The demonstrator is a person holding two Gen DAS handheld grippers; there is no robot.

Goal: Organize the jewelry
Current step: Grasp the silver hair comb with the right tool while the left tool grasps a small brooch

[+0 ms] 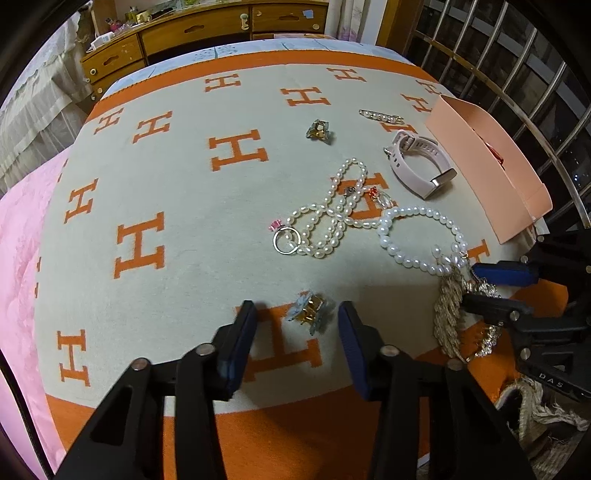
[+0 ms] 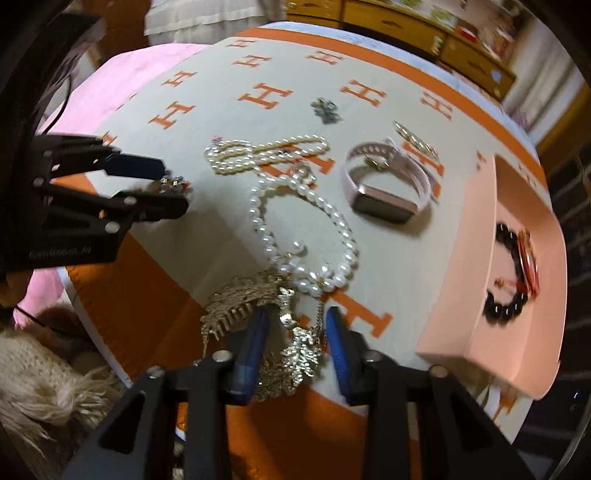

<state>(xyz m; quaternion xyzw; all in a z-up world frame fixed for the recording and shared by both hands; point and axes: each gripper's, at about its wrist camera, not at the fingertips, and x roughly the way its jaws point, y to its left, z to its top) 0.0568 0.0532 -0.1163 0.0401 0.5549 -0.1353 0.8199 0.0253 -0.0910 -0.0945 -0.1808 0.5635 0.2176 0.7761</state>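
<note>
Jewelry lies on a cream and orange blanket (image 1: 177, 206). My left gripper (image 1: 297, 317) is open, its fingers either side of a small pale blue and gold hair clip (image 1: 309, 311). My right gripper (image 2: 297, 332) is open around a gold leaf-shaped chain piece (image 2: 301, 356), next to a gold comb (image 2: 236, 301); it also shows in the left wrist view (image 1: 491, 288). A pearl bracelet (image 2: 306, 229), a long pearl necklace (image 1: 325, 221), a ring (image 1: 286, 240) and a pink watch (image 1: 421, 166) lie beyond.
A peach tray (image 2: 461, 280) at the right holds a dark bead bracelet (image 2: 508, 273). A second clip (image 1: 319, 131) and a pearl hair pin (image 1: 380, 116) lie farther back. Wooden drawers (image 1: 207, 33) stand behind the bed; metal bars (image 1: 517, 74) at right.
</note>
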